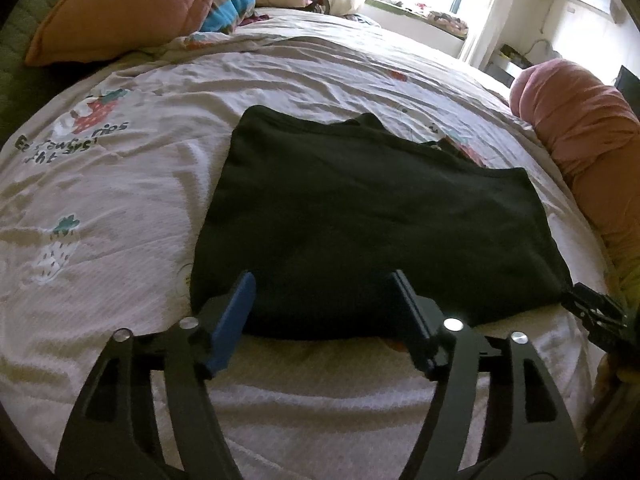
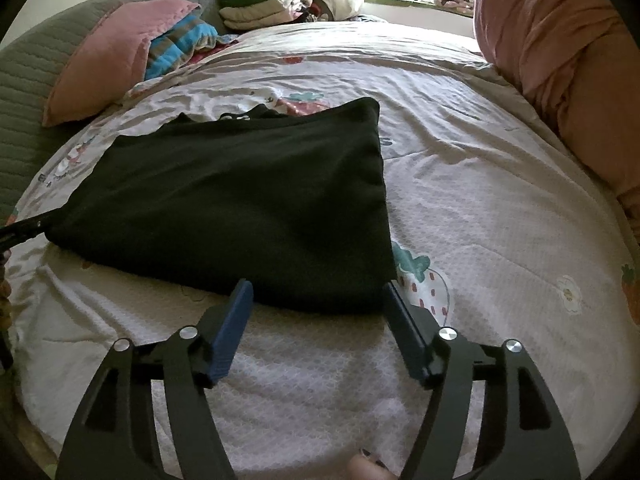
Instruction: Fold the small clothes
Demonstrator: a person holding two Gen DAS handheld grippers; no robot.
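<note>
Your left gripper point(image 1: 322, 300) and right gripper point(image 2: 318, 300) both gape, holding nothing, at the near hem of the shirt point(image 1: 360, 216) on the bed point(image 1: 140, 184). Pinch shallow and you'll probably catch only the top layer, skewing the fold.

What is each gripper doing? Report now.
Left gripper: open, holding nothing, at the black garment.
Right gripper: open, holding nothing.

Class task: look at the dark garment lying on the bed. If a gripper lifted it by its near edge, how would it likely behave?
The dark garment would probably droop, since it lies flat and limp on the quilt. It looks light, barely denting the bedding. Its stacked layers at the far end may slide apart. Both the left gripper and the right gripper are open.
</note>
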